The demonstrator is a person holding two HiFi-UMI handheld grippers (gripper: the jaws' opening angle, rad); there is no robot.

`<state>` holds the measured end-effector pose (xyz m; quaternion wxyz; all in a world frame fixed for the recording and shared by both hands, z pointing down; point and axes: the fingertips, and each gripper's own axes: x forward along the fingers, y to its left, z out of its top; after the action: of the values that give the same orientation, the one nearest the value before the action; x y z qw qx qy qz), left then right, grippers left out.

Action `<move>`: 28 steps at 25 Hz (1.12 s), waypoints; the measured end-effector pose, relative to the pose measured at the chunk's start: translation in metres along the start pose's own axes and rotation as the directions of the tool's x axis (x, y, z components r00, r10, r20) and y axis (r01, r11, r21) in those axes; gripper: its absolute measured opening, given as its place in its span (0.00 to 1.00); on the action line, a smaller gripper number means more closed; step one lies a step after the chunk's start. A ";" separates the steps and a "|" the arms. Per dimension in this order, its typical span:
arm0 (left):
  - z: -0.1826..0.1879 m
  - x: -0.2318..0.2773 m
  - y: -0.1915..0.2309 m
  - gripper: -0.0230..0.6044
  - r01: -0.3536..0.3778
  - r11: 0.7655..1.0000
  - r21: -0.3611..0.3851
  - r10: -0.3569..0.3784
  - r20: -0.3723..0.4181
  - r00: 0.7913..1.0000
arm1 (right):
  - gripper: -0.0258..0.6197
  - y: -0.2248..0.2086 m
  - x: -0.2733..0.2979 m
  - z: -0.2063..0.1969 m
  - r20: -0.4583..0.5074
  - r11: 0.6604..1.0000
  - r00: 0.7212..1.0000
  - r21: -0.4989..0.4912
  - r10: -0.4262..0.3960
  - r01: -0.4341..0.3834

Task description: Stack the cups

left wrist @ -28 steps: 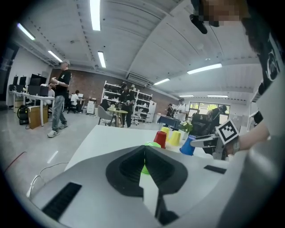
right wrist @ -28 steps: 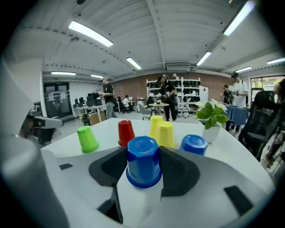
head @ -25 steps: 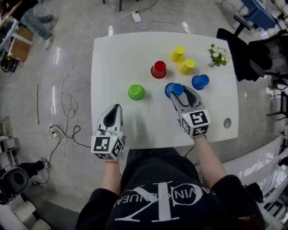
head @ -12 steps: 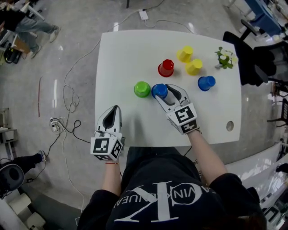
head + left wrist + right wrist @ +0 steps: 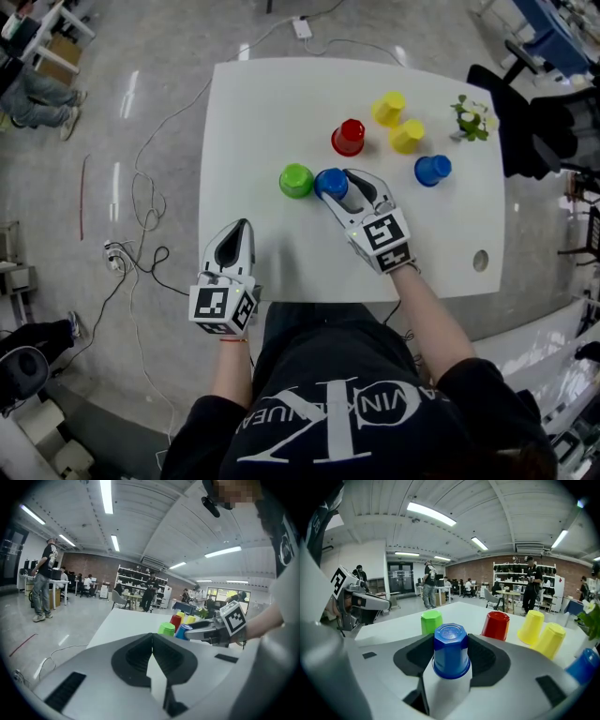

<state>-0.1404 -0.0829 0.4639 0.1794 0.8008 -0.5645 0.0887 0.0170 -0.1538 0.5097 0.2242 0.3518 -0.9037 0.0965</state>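
In your head view, your right gripper [image 5: 339, 185] holds the upside-down blue cup [image 5: 329, 183], with the green cup [image 5: 296, 180] just beside it at nine o'clock. Your left gripper [image 5: 238, 228] sits at the table's [image 5: 441, 253] seven o'clock. In your left gripper view, its jaws are pressed together. In your right gripper view, the pads clamp the blue cup, with the green cup at eleven o'clock.

6 cups [image 5: 349, 137], prob. 1 plant [image 5: 471, 118].

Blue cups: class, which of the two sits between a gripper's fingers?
The blue cup right beside the green cup, clamped in the right gripper; the other blue cup stands alone, untouched.
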 end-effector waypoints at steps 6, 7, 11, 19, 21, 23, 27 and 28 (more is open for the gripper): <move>0.002 0.001 -0.003 0.04 0.007 1.000 0.001 -0.007 0.000 1.000 | 0.43 -0.001 -0.005 0.007 0.037 1.000 0.999 0.026 0.005 -0.006; 0.002 0.002 -0.005 0.04 0.011 1.000 0.002 -0.011 0.001 1.000 | 0.44 -0.002 -0.009 0.010 0.054 0.999 0.998 0.039 0.006 -0.008; 0.005 0.008 -0.012 0.04 0.031 0.999 0.007 -0.032 0.006 0.999 | 0.47 -0.015 -0.031 0.015 0.099 0.997 0.995 0.075 -0.029 0.022; 0.018 0.024 -0.033 0.04 0.088 0.996 0.032 -0.088 0.012 0.996 | 0.48 -0.119 -0.109 -0.015 0.035 0.901 0.907 0.140 -0.420 0.411; 0.019 0.026 -0.036 0.04 0.097 0.995 0.039 -0.097 0.010 0.995 | 0.49 -0.153 -0.128 -0.033 -0.020 0.835 0.850 0.177 -0.527 0.521; 0.018 0.028 -0.038 0.04 0.103 0.994 0.043 -0.103 0.003 0.995 | 0.51 -0.176 -0.138 -0.047 -0.056 0.795 0.818 0.210 -0.572 0.570; 0.012 0.031 -0.039 0.04 0.103 0.994 0.037 -0.103 -0.012 0.995 | 0.53 -0.196 -0.135 -0.060 -0.091 0.781 0.817 0.251 -0.570 0.572; 0.011 0.031 -0.039 0.04 0.103 0.994 0.034 -0.102 -0.015 0.995 | 0.53 -0.198 -0.133 -0.062 -0.097 0.781 0.820 0.261 -0.564 0.568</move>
<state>-0.0935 -0.1025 0.4573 0.1736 0.8311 -0.5198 0.0944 0.2587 -0.1994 0.5045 0.1972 0.6337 -0.7322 0.1531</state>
